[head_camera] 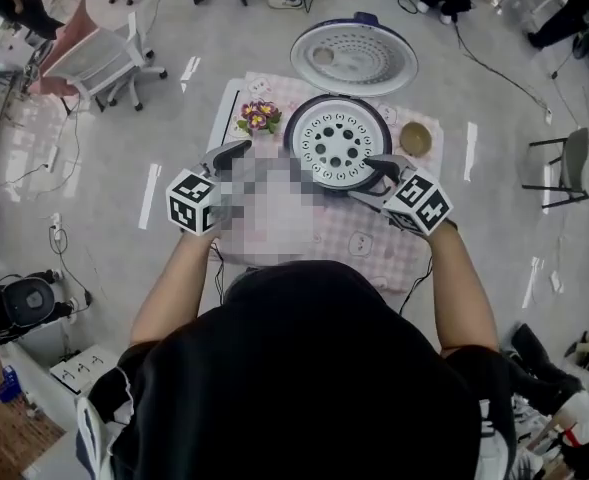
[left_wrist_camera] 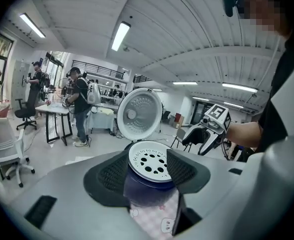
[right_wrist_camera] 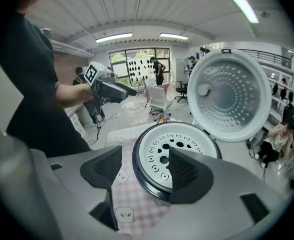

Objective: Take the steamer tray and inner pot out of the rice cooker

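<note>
Left gripper (head_camera: pixel 232 152): jaws spread, nothing between them. It is held over the table's (head_camera: pixel 374 243) pink checked cloth, just left of the rice cooker (head_camera: pixel 296 118) and apart from it. In the left gripper view the steamer tray (left_wrist_camera: pixel 149 160) shows through the gap, beyond the fingertips. A small pot of flowers (head_camera: pixel 259 117) stands near the cooker's left side.

Centre: the steamer tray (head_camera: pixel 336 145) is a white round disc pierced with dark holes of several sizes. It sits flat and level in the cooker's mouth, holed face up, ringed by the dark rim. Being round, it has no long axis. The inner pot lies under it and cannot be seen. The lid (head_camera: pixel 354 58) stands open, hinged back on the far side, its ribbed inner face towards the person.

Right gripper (head_camera: pixel 366 178): jaws spread and empty, at the cooker's near right edge. In the right gripper view one jaw overlaps the tray (right_wrist_camera: pixel 159 151); contact cannot be told. A small brown bowl (head_camera: pixel 415 139) sits right of the cooker.
</note>
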The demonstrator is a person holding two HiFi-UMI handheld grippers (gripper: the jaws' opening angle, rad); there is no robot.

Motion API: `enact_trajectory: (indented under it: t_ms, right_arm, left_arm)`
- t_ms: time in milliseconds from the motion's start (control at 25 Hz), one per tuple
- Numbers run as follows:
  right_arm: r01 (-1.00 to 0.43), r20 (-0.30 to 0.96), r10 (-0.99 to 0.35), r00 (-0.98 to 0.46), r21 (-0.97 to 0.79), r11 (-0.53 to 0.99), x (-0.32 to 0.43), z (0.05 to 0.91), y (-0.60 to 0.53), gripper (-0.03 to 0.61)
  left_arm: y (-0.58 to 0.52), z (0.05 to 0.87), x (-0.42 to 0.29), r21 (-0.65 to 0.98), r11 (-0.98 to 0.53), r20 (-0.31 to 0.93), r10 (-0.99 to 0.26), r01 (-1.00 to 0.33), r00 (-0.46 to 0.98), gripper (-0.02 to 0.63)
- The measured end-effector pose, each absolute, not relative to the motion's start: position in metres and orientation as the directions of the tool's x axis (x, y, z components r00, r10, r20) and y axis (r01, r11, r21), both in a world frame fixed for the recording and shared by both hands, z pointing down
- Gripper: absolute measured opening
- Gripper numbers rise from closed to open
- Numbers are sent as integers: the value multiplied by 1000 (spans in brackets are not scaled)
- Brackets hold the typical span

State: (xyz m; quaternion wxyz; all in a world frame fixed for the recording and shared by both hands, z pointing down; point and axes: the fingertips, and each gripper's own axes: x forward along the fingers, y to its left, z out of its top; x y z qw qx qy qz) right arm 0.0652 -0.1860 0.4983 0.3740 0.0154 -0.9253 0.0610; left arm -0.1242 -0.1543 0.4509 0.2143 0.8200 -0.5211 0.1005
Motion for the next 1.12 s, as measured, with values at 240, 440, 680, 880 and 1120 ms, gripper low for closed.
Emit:
enact_trajectory:
  t_ms: [240,440,680,880,1120]
  right_arm:
    - [75,793,168,-585,-154,985,49,532,-163,307]
    - [201,853,228,-470,-148,968,38,558,-159,305]
    - [283,895,278,-350,-182,942,33,587,-155,295]
    - [320,911,321,-259,-233,918,33,607,-149,277]
    - [356,928,324,-185,-244,902,24,621,-148,236]
  left_arm:
    - [-142,461,-133,273,-331,396,-817,-904,418,258]
    - [-126,484,-140,303,-299,421,-810,-905,409,259]
    - [-118,503,-144,333,-278,435,-802,-901,408,258]
    - [-118,509,-147,348,-278,432,-800,-895,416,258]
    - [-113,519,-151,371,-268,443,-790,-889,423,258]
